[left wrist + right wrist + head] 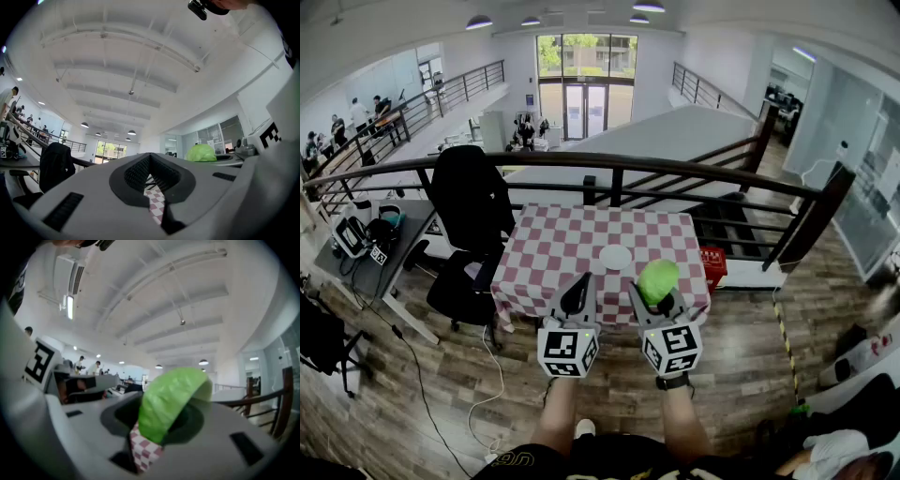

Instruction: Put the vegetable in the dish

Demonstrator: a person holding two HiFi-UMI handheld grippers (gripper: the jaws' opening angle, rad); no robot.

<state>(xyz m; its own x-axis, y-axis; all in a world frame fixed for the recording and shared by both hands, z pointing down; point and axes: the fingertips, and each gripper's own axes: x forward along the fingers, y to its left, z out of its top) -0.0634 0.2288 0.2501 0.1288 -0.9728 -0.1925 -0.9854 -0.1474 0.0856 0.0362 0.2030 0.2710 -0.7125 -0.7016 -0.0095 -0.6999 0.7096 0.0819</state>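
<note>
Ahead, vegetable, dish, checkered table, black chair

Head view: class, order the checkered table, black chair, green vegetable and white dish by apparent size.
1. checkered table
2. black chair
3. green vegetable, then white dish: unsure, the vegetable is held nearer the camera.

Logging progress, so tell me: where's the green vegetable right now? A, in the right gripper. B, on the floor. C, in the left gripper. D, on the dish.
A: the vegetable sits clamped between the jaws of the right gripper, while the dish on the table holds nothing.
</note>
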